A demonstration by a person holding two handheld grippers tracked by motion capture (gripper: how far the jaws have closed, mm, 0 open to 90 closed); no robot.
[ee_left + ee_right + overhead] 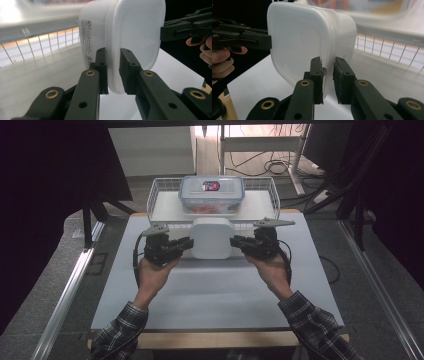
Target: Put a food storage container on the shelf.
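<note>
We hold the white container [211, 238] between us above the worktop [210, 290], left claw [188, 243] and right claw [234, 241] each clenched on an opposite rim edge, its flat lid facing up, with the wire basket [162, 187] just ahead.

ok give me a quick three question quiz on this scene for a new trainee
1. True or false: the white container is held by both grippers at once.
2. Where does the clear lidded box sit? A) in the wire basket B) on the floor C) in the person's hand
3. Fill in: each gripper clamps the white container's ____.

Key:
1. True: the left gripper and the right gripper grip it from opposite sides.
2. A
3. Rim: in both gripper views the jaws close over the lid's edge, left and right.
</note>
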